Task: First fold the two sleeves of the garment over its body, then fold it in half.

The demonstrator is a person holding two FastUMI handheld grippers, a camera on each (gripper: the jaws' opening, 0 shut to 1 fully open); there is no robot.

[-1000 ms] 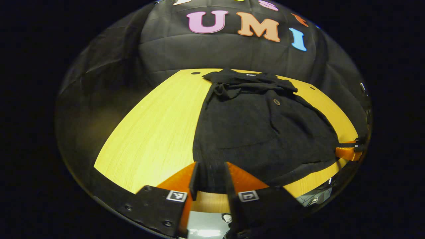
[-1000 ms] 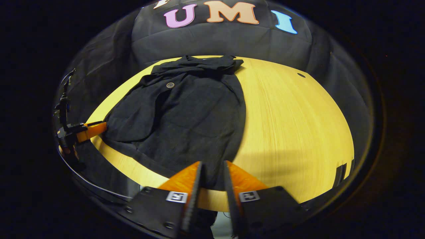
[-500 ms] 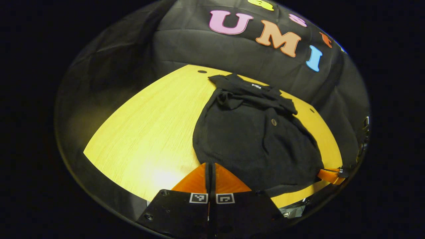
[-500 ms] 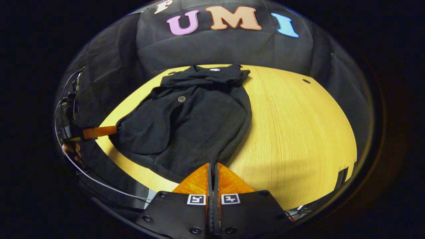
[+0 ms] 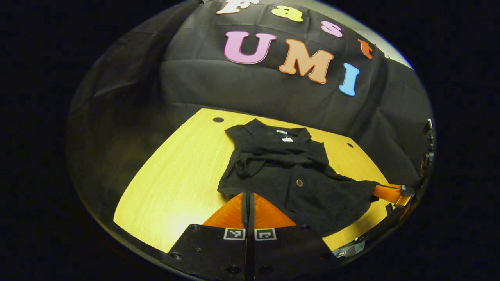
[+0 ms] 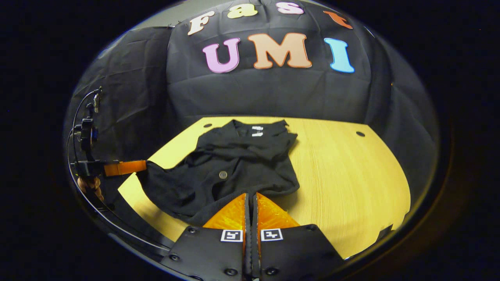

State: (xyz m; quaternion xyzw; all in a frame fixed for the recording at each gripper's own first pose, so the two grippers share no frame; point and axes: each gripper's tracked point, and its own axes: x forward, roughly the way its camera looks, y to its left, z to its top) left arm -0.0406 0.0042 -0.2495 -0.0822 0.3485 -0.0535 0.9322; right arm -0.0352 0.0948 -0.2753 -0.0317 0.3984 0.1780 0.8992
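Both tools have their fingers pressed together on the near hem of the garment: the left tool (image 5: pixel 247 195) pinches the hem's left corner, the right tool (image 6: pixel 250 195) its right corner, and the cloth rises from the bench to each tip. Across the wooden bench (image 5: pixel 175 183) lies the black garment (image 5: pixel 289 171), collar at the far end by the booth's cloth wall, sleeves folded in over the body. In the right gripper view a hand (image 6: pixel 89 185) grips the left tool at the left edge. One small round button (image 6: pixel 223 175) sits mid-front.
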